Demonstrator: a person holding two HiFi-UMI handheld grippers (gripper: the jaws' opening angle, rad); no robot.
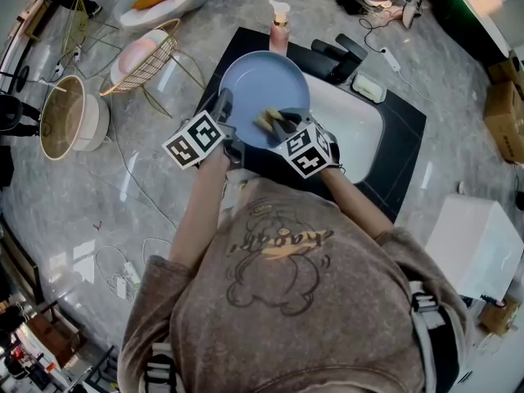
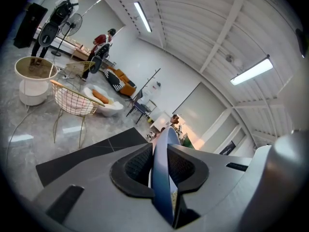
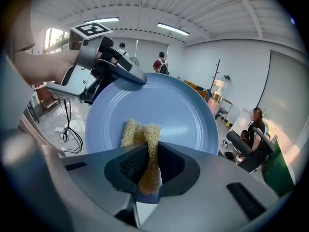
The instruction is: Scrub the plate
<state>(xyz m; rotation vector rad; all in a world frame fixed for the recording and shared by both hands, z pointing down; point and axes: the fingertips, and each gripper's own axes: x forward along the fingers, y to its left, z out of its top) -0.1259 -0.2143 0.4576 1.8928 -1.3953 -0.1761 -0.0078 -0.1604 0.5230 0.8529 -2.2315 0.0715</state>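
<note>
plate [image 1: 260, 84] sat tilted over left end of sink [image 1: 354, 125]. my left gripper [image 1: 223, 111] pinched its rim, jaws narrow. my right gripper [image 1: 286, 127] clamped yellow sponge [image 1: 268, 121], pressed on plate face.

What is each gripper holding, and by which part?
The left gripper clamps the plate by its rim. The right gripper pinches the sponge by its near end, with the far end against the plate's face.
</note>
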